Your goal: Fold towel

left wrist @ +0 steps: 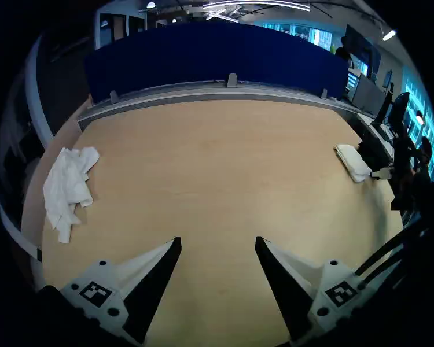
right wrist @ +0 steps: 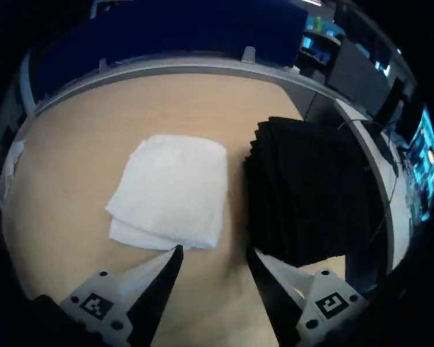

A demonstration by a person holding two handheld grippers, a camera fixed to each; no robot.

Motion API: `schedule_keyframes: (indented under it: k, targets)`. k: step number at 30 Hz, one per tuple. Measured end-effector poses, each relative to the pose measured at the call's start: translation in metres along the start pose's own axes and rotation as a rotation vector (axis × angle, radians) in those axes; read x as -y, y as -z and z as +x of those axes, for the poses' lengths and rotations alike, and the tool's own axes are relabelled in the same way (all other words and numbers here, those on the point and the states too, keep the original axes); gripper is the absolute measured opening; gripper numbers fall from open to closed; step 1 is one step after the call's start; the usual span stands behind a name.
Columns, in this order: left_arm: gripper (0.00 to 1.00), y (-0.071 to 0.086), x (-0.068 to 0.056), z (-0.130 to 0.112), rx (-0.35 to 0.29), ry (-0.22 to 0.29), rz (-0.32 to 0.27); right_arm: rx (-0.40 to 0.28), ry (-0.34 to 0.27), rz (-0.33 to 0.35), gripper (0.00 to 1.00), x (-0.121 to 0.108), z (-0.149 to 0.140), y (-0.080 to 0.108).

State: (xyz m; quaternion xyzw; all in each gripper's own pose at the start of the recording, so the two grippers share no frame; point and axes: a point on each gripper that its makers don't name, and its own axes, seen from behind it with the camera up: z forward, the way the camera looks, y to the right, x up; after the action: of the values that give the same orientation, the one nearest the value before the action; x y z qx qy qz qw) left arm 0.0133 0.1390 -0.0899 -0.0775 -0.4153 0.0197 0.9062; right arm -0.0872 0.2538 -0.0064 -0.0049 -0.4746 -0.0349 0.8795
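In the left gripper view, the left gripper hangs over the near edge of a pale wooden table. Its two fingers are spread well apart with nothing between them. Two white towels lie on the table in this view. One crumpled towel sits in a loose heap at the far left edge. One folded towel lies as a neat small bundle at the far right edge. The two are well apart, with bare tabletop between them. A blue partition runs along the far side of the table, behind a grey rail.

In the right gripper view, the right gripper is also spread wide and holds nothing. The folded towel lies flat just beyond it as a rough square, with two layers showing at its near left corner. The tip of the gripper's left finger sits at the towel's near edge; whether it touches the cloth cannot be told. Just to the right of the towel stands one black stack with a ribbed, layered side, reaching to the table's right edge. What the stack is made of is unclear. The blue partition closes the far side here too.
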Motion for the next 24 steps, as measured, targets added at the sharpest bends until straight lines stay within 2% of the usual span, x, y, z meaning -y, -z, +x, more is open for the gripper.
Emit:
schedule_keyframes:
  k: [2,6,15,20,24]
  targets:
    - [0.95,0.000,0.000,0.001,0.000,0.001,-0.002,-0.022,0.001,0.013,0.86,0.006,0.005,0.003]
    - [0.95,0.001,0.001,0.002,-0.002,0.003,-0.002,-0.061,0.003,0.040,1.00,0.019,0.017,0.005]
    - [0.95,0.005,0.005,0.001,-0.003,0.006,0.007,-0.088,0.019,0.083,1.00,0.052,0.034,-0.007]
    - [0.95,0.005,0.011,-0.003,0.000,0.012,0.016,-0.080,0.035,0.096,1.00,0.066,0.031,-0.019]
    - [0.95,0.006,0.014,-0.006,0.002,0.014,0.025,-0.053,0.046,0.102,1.00,0.072,0.018,-0.030]
